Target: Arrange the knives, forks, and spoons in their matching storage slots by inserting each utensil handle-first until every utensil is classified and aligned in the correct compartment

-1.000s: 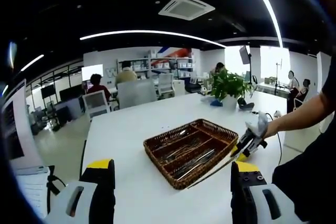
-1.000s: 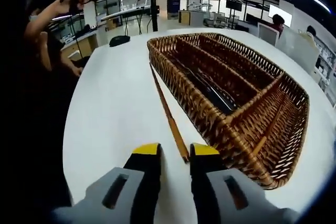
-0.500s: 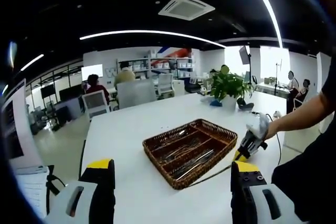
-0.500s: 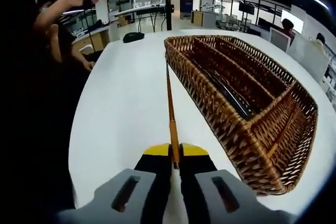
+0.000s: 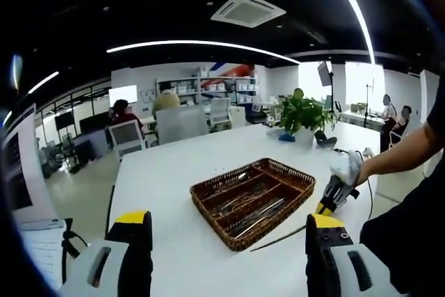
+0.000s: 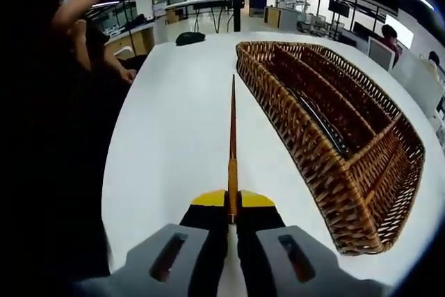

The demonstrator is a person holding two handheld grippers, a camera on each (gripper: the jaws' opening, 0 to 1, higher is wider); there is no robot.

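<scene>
Wooden and slim, the brown chopstick-like stick [image 6: 232,145] is now pinched at its near end between the closed jaws of the right gripper [image 6: 232,200], which a second ago stood apart around it. It has lifted off the white table [image 6: 174,137] and swung straight ahead, just beside the wicker cutlery tray [image 6: 334,123], so it looks ready to place. The left gripper [image 5: 229,231] hangs unchanged with jaws apart and empty, well back from the tray.

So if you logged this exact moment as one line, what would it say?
right gripper: shut on chopstick, beside the wicker tray | left gripper: open, holding nothing | tray: cutlery in compartments | table: white
</scene>
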